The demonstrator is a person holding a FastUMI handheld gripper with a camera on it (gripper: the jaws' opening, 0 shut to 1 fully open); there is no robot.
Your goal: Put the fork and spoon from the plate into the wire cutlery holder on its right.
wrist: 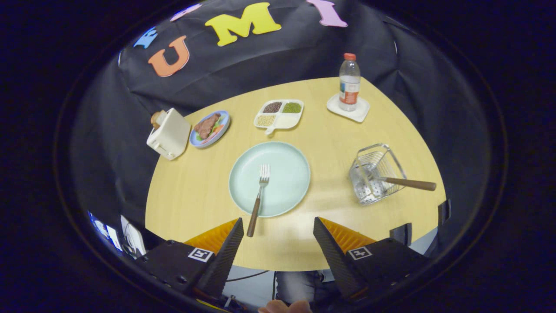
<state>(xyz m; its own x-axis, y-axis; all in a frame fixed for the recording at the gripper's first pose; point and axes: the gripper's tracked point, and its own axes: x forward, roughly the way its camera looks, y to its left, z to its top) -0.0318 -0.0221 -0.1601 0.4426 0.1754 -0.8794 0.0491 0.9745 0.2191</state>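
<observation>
Claw [277,237] high over the near table [182,191] edge, looking down, fingers spread wide with nothing between them. Fork [259,195] lies on the pale green plate [286,174] just ahead, tines away, brown handle overhanging the near rim; a brown-handled utensil [404,182] already leans in the wire cutlery holder [375,174] right of the plate. Bottle [349,82] label too small to read.

Spoon [393,181]: wooden handle juts from the wire cutlery holder [376,174]; bowl end behind the wires, not discernible.
Gripper [278,238]: fingers spread wide with nothing between them; body cut off below.
Toaster [168,134]: item in its slot partly hidden.
Divided tray [279,114]: contents too small to identify.
Bottle [349,82]: label illegible.
</observation>
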